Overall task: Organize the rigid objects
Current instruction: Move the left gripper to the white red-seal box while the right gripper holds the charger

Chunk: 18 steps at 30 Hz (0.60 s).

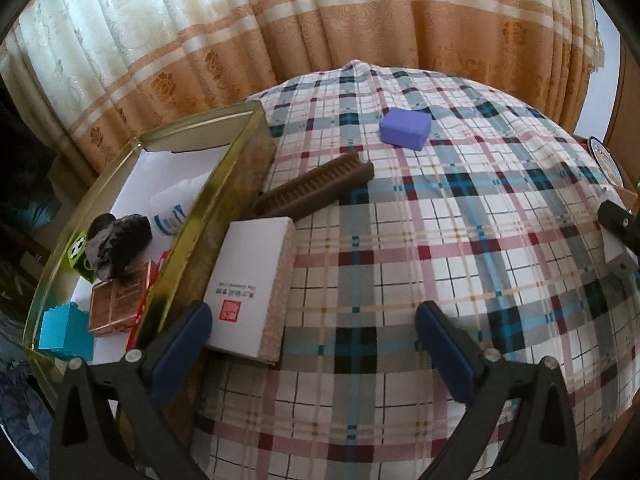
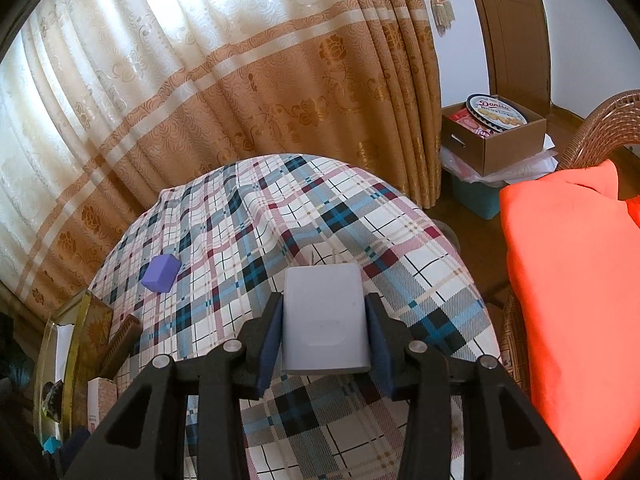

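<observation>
Right gripper (image 2: 324, 336) has its fingers clenched on the grey charger (image 2: 324, 320) above the plaid tabletop (image 2: 360, 248), likely tray-bound (gold tray (image 1: 236, 156) sits left), while left gripper (image 1: 312, 344) hangs released beside the white box (image 1: 248, 284).

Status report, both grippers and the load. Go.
Left gripper open, empty, beside white box. Right gripper shut on grey charger. Gold tin far left; purple block loose on cloth.

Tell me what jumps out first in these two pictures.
The right tool grips a grey wall charger above the plaid tablecloth. A purple block sits alone far back on the cloth. At the left, a gold tray holds small objects, with a white box leaning on its wall beside the open left tool.
</observation>
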### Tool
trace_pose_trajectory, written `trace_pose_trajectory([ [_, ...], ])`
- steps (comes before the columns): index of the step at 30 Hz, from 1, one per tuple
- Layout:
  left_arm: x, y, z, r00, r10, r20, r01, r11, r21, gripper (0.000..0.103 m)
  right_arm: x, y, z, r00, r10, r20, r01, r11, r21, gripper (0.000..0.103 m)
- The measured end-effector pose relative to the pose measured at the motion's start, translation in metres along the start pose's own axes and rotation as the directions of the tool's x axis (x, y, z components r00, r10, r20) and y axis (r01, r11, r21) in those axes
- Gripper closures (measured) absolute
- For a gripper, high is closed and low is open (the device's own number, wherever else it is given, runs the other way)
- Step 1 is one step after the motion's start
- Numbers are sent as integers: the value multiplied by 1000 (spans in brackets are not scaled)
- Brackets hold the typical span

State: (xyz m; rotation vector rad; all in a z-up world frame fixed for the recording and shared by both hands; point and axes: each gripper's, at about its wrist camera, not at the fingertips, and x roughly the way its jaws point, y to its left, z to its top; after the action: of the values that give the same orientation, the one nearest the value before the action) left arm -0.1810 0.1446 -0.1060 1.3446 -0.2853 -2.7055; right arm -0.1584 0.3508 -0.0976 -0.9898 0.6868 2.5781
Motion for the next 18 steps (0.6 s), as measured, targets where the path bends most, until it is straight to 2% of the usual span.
trace_pose_trajectory([
  [8, -4, -6, 2, 999, -49, 6, 49, 998, 38, 1, 0, 0, 1, 1000, -4, -1, 4, 1000, -6, 60],
  [12, -7, 0, -4, 1000, -4, -19, 3, 1000, -26, 1, 1, 0, 1, 1000, -7, -2, 7, 1000, -9, 60],
  [18, -1, 3, 1, 999, 21, -35, -24, 998, -66, 0, 1, 0, 1, 1000, -6, -2, 6, 1000, -9, 60],
])
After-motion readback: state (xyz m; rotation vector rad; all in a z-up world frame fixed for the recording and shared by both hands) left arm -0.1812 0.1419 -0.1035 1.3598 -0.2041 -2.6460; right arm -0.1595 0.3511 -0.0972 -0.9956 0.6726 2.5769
